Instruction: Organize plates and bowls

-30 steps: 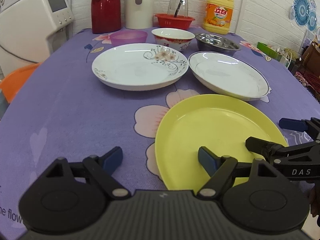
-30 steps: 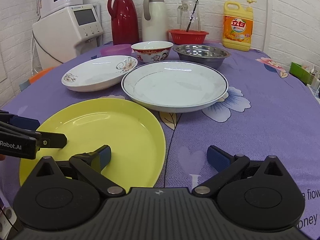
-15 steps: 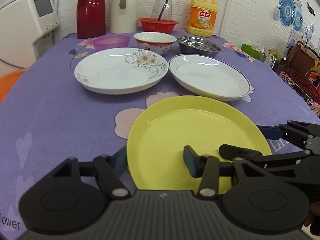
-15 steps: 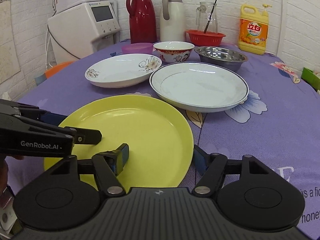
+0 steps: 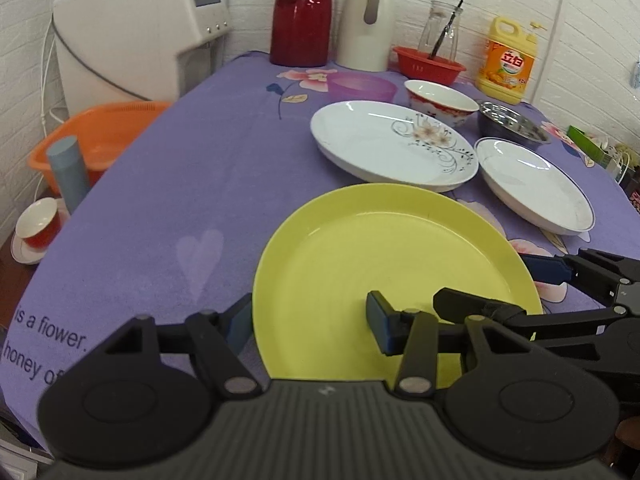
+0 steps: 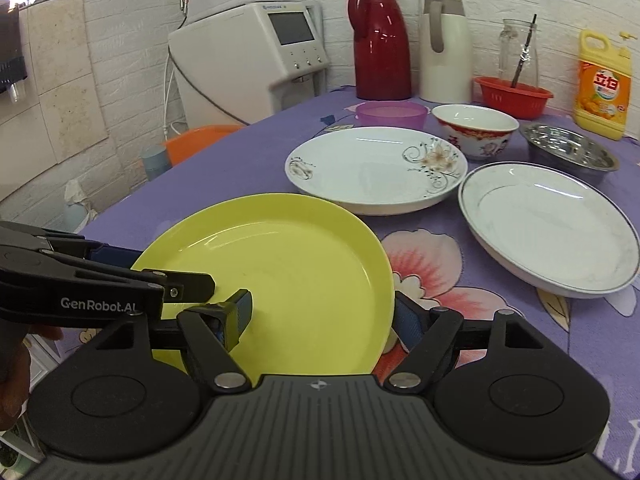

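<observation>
A yellow plate (image 5: 384, 264) (image 6: 280, 272) is held off the purple table by both grippers. My left gripper (image 5: 308, 320) is shut on its left rim, one finger over and one under. My right gripper (image 6: 324, 312) is shut on its right rim the same way. Behind it lie a flowered white plate (image 5: 384, 144) (image 6: 372, 168) and a blue-rimmed white plate (image 5: 532, 184) (image 6: 548, 232). Further back stand a purple bowl (image 6: 390, 114), a red-patterned bowl (image 6: 476, 128) and a steel bowl (image 6: 568, 156).
Along the back wall stand a red thermos (image 6: 380, 40), a white thermos (image 6: 444, 48), a red basket (image 6: 514, 96) with a glass jar, and a yellow detergent bottle (image 6: 604, 84). A white appliance (image 6: 248, 56) and an orange basin (image 5: 96, 136) sit left of the table.
Both grippers closed onto the yellow plate's rims and lifted it. The plate and grippers have swung left, toward the table's left side.
</observation>
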`<state>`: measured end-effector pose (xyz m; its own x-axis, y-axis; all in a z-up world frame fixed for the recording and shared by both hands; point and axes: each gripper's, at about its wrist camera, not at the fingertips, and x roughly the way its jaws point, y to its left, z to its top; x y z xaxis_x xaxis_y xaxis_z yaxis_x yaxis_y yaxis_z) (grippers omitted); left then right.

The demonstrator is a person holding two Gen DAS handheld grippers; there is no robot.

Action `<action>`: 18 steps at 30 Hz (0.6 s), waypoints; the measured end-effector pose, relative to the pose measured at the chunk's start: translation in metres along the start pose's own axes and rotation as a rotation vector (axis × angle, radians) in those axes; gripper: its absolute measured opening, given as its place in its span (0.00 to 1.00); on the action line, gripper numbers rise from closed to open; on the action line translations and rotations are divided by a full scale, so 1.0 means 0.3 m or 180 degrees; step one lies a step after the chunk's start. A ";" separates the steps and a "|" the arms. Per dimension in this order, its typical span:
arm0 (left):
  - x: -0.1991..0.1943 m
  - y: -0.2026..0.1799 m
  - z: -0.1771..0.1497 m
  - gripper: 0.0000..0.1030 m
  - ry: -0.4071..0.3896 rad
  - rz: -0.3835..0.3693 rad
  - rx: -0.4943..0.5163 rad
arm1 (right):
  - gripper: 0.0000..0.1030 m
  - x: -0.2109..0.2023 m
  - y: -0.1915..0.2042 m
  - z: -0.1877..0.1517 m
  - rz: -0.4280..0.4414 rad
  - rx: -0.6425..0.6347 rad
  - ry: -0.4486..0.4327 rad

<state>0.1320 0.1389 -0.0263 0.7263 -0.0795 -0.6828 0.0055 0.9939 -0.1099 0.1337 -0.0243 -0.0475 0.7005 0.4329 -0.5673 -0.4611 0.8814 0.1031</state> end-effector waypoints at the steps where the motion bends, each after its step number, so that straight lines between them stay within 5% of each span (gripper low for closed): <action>1: 0.013 0.006 0.002 0.46 0.0010 0.0001 -0.0018 | 1.00 0.012 0.002 0.001 0.0006 0.0007 0.0017; 7: 0.052 -0.019 0.015 0.47 -0.0075 -0.0061 0.0083 | 1.00 0.021 -0.030 0.001 -0.0060 0.0067 0.0072; 11: 0.046 0.006 0.022 0.69 -0.0113 -0.0082 0.0083 | 1.00 0.009 -0.051 0.008 0.0058 0.0097 0.0118; 18: 0.041 0.094 0.165 0.71 -0.0434 -0.0096 -0.0081 | 1.00 -0.010 -0.150 0.191 -0.0013 -0.0004 -0.0289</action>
<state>0.1751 0.1698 -0.0022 0.8126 -0.0967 -0.5747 0.0126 0.9888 -0.1485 0.1836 -0.0543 -0.0036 0.7490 0.4446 -0.4913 -0.4586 0.8830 0.1000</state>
